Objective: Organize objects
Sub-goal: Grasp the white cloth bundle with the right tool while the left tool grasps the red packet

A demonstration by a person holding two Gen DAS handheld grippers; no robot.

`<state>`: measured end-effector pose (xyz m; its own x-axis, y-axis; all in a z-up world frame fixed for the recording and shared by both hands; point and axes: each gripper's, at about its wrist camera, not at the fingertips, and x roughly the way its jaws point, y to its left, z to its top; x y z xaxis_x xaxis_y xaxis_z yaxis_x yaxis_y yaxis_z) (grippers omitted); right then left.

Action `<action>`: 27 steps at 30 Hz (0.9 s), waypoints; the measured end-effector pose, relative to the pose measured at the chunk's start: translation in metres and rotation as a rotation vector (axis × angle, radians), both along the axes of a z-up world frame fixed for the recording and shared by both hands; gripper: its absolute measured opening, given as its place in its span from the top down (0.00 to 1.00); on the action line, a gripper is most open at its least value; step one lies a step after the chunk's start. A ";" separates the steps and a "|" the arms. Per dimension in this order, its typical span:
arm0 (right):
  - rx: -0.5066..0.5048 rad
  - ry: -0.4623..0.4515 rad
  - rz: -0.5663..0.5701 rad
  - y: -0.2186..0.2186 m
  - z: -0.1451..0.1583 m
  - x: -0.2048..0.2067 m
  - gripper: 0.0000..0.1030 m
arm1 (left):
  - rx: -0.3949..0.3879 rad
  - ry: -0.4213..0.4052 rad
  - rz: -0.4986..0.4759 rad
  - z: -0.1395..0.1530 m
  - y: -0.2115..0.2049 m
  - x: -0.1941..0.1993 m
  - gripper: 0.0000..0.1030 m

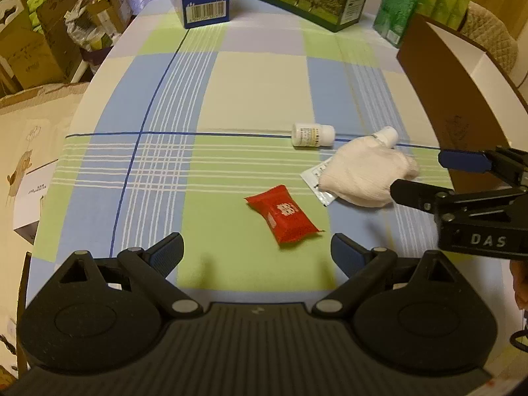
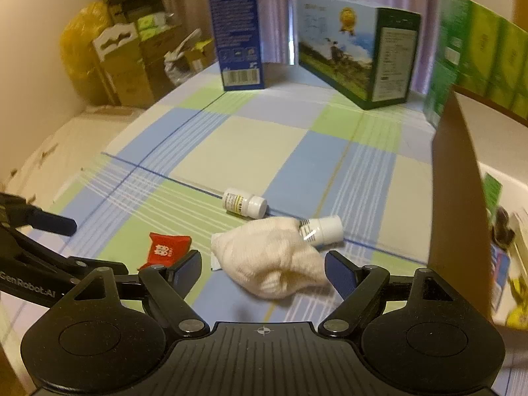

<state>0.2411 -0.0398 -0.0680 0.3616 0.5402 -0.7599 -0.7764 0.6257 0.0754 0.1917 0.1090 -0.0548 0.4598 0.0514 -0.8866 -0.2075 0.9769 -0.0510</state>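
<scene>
Desk [image 1: 257, 82] w/ smooth checked cloth, blue/green/cream. 2 white plastic bottles [image 1: 313, 134] [image 2: 321, 228] on sides, cylindrical. 1 soft knit white cloth bundle [image 2: 274, 260], touching 2nd bottle, atop flat foil sachet [image 1: 315, 178]. 1 red crinkly packet [image 1: 283, 214]. Left tongs [image 1: 257, 252] wide, empty; right tongs [image 2: 263, 269] wide, empty, straddling bundle. Brown cardboard box [image 1: 445, 99] at right.

Both grippers are built from matte black plastic, with silver pivot screws and blue-padded fingers [image 1: 464, 161]. "DAS" is lettered on the right gripper [image 1: 419, 178], "GenRobot.AI" on the left gripper [image 2: 49, 231].
</scene>
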 end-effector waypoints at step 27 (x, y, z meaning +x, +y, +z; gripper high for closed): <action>-0.121 0.014 0.113 0.025 -0.040 0.022 0.62 | -0.012 0.059 0.010 -0.027 0.012 0.042 0.09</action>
